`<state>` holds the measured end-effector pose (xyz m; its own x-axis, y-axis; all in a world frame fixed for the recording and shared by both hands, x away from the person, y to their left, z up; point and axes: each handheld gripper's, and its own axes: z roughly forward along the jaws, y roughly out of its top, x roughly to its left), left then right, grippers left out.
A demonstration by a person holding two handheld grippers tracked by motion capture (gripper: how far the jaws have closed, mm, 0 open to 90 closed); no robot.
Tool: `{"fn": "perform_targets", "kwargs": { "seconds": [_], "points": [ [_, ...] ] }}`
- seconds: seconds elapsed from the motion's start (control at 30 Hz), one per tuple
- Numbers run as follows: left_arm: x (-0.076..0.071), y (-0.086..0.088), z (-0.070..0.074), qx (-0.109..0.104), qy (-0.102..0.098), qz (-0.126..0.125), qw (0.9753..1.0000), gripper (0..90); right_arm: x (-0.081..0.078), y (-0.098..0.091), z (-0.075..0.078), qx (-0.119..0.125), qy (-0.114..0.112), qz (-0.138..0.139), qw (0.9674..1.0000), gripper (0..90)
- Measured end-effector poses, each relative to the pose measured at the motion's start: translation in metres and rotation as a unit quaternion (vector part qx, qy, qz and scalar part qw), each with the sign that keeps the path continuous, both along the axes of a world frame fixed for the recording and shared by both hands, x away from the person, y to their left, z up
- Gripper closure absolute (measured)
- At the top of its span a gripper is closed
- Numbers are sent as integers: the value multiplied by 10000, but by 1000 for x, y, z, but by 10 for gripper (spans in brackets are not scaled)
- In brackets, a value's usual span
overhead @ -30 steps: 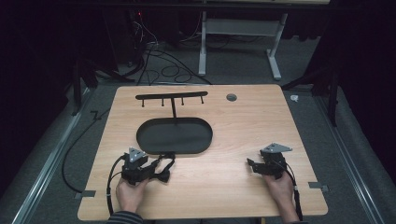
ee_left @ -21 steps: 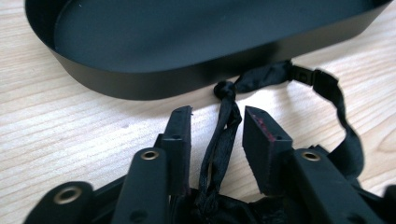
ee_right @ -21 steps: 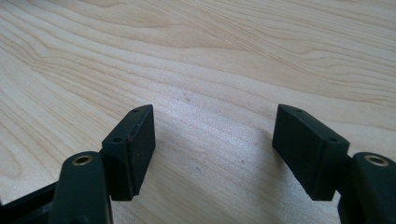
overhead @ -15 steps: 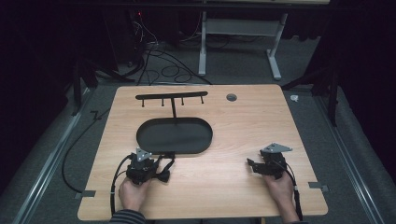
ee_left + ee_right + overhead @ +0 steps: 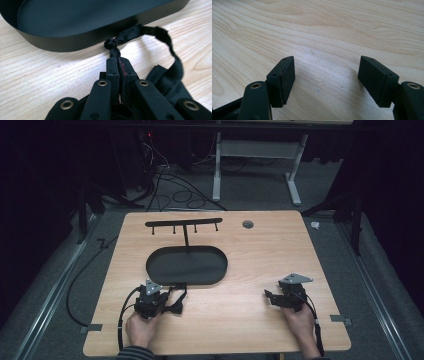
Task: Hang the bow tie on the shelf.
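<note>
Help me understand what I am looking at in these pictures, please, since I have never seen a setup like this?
A person sits at a wooden table and holds a hand-held tool with two jaws in each hand. One picture looks down from above the table. The other two come from small cameras riding on each tool, looking along its jaws. On the table lie a black oval tray, a black rack with pegs behind it, and a black strap with a knot just in front of the tray. The left gripper has just been closing and is now shut on the strap near its knot. The right gripper rests with its jaws open over bare wood, holding nothing.
</note>
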<state>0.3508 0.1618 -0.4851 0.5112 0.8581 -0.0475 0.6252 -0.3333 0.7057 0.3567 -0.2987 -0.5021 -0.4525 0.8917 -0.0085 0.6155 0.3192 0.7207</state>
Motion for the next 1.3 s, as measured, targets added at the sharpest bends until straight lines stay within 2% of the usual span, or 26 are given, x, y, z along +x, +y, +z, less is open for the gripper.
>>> {"fn": "perform_targets", "kwargs": {
  "seconds": [0.17, 0.37, 0.73, 1.3],
  "points": [
    [-4, 2, 6, -73, -69, -12, 9999, 877, 0, 0, 0, -1, 0, -1, 10000, 314],
    [-12, -3, 22, -119, -344, -135, 9992, 877, 0, 0, 0, -2, 0, -1, 10000, 314],
    [-19, -7, 43, -258, -639, -284, 9972, 877, 0, 0, 0, -2, 6, 1, 10000, 314],
    [-12, -8, 67, -387, -884, -371, 9946, 878, 0, 0, 0, 1, -1, 1, 10000, 314]
  ]
}}
